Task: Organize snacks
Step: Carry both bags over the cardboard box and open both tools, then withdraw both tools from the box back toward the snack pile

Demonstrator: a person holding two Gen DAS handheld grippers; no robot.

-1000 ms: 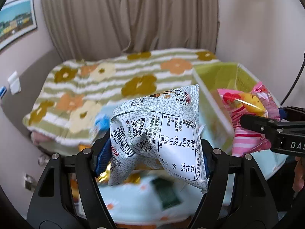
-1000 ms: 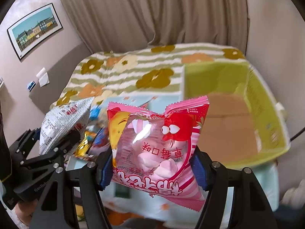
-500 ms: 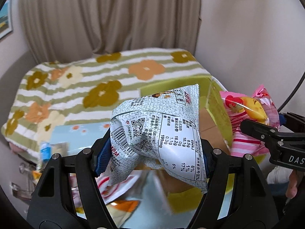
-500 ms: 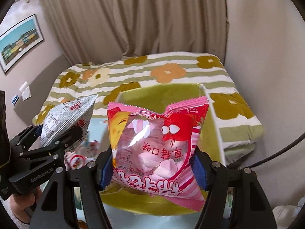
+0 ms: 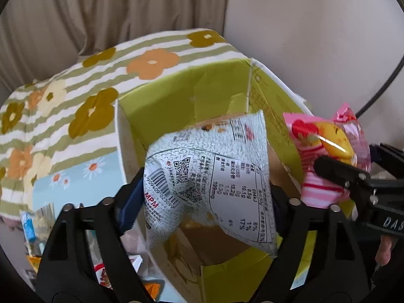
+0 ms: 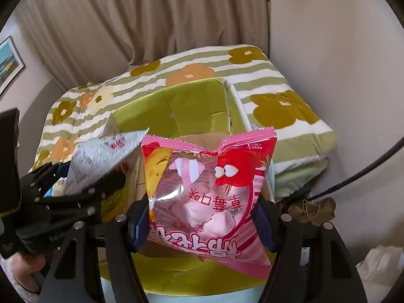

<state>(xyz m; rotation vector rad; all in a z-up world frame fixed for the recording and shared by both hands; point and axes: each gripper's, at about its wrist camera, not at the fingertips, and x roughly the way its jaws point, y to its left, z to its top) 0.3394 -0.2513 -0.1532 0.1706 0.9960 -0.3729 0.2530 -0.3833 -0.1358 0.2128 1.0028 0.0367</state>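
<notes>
Left wrist: bag (image 5: 209, 174) reads "MPM".

The grey snack bag (image 5: 207, 176) is crinkled matt foil-like film, printed all over. The pink marshmallow bag (image 6: 207, 197) is glossy plastic with a clear window catching glare. Both sets of tongs, left (image 5: 204, 202) and right (image 6: 202, 224), look like matt black plastic with small shiny metal screws. The box (image 6: 192, 103) is cardboard, smooth green walls and a plain brown floor. The bed quilt (image 6: 282, 91) is soft cloth.
</notes>
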